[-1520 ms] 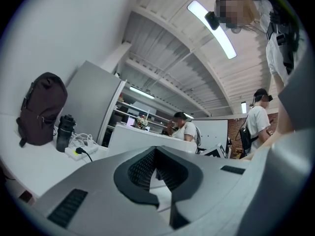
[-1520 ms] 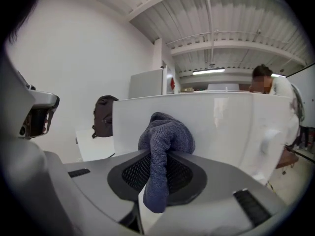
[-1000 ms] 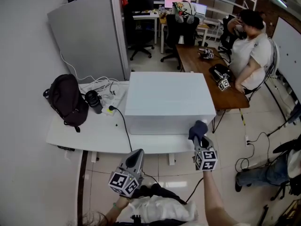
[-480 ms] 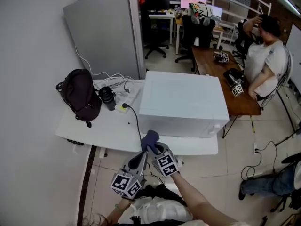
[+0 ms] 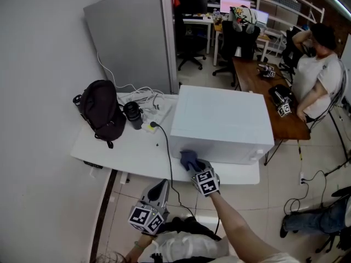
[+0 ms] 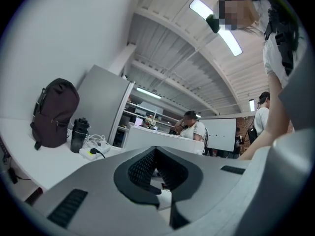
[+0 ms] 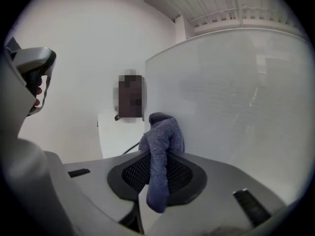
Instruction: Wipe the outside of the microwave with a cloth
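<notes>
The white microwave (image 5: pixel 222 122) stands on a white table (image 5: pixel 120 149); its front face fills the right half of the right gripper view (image 7: pixel 236 102). My right gripper (image 5: pixel 193 164) is shut on a blue-grey cloth (image 5: pixel 188 159), (image 7: pixel 160 154) and holds it against the lower left part of the microwave's front. My left gripper (image 5: pixel 157 189) hangs low in front of the table, away from the microwave, its jaws shut with nothing between them (image 6: pixel 156 167).
A dark backpack (image 5: pixel 101 111), a black bottle (image 5: pixel 133 115) and a tangle of cables with a power strip (image 5: pixel 143 100) sit left of the microwave. A black cord (image 5: pixel 164 147) runs over the table's front edge. A person (image 5: pixel 318 70) stands by a brown desk (image 5: pixel 269 92).
My right gripper with the cloth swung from the microwave's front right corner down to the left, then rose against the front's lower left. The left gripper hardly moved.
</notes>
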Motion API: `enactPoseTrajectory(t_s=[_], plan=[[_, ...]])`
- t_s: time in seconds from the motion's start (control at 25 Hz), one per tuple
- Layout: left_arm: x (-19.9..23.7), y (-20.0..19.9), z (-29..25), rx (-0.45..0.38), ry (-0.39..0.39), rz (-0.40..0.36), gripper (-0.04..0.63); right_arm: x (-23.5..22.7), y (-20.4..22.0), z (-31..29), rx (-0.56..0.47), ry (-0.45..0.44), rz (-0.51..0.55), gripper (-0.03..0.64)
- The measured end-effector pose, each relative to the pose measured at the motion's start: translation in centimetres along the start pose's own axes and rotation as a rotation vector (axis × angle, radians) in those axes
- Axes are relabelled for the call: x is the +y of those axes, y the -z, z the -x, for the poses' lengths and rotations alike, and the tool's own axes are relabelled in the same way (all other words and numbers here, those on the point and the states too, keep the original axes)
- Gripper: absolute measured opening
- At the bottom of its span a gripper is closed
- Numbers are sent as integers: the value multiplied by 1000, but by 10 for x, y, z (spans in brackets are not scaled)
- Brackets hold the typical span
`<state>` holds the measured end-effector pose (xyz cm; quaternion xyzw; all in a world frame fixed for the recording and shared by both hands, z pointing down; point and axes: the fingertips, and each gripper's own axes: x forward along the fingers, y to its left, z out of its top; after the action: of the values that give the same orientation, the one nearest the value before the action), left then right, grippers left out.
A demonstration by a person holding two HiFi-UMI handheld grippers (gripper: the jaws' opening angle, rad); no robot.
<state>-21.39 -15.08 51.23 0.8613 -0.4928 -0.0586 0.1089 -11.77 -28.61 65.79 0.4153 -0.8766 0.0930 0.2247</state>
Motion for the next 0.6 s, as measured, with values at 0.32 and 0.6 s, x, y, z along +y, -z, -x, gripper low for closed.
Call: enactPoseTrajectory(t_s=[0.32,0.6], plan=[[-17,4,-20,10,66,15,-14,-133,87,117,31,316,-199,67],[-32,9,-32,15,145,22,-14,-199,139,210,86,537,-292,67]])
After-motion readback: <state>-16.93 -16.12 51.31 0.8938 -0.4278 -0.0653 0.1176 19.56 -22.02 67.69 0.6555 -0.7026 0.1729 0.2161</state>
